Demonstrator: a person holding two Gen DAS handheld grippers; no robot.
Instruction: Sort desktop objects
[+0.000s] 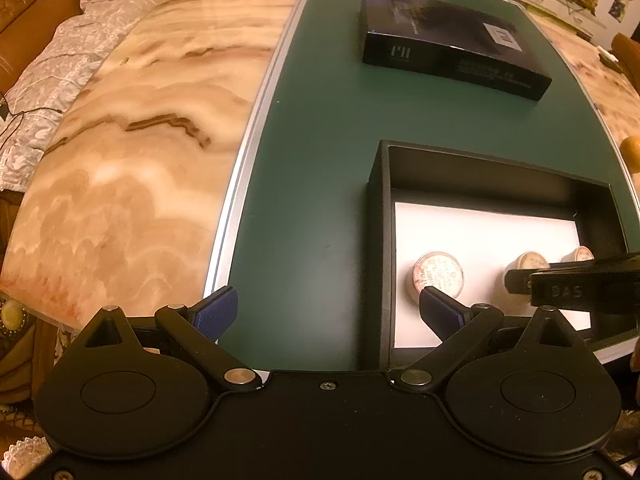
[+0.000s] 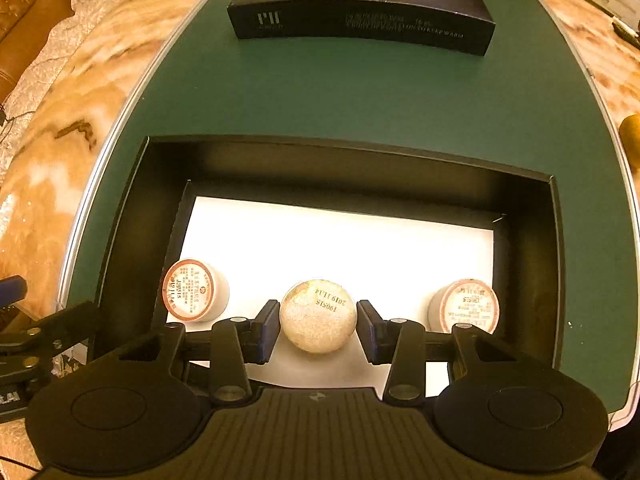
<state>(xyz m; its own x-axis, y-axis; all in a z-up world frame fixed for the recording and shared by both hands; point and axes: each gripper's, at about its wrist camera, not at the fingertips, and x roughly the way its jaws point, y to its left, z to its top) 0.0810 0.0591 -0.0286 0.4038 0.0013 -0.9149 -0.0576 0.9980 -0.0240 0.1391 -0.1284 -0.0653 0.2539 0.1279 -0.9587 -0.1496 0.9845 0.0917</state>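
So the right gripper (image 2: 318, 330) has its fingers set just either side of the middle tub (image 2: 318, 316), small gaps showing, not squeezing it. The left gripper (image 1: 326, 314) is spread wide over bare green mat (image 1: 320, 160), holding nothing. Three tubs sit in the open black box (image 2: 344, 156), the others at 9 o'clock (image 2: 192, 290) and 3 o'clock (image 2: 466, 304), so I'd guess the sorting's mostly done. The middle lid reads "2019.11.14" and "190515"-ish. At 12 o'clock, the black carton (image 2: 360, 26) says "TO KEEP WARM".
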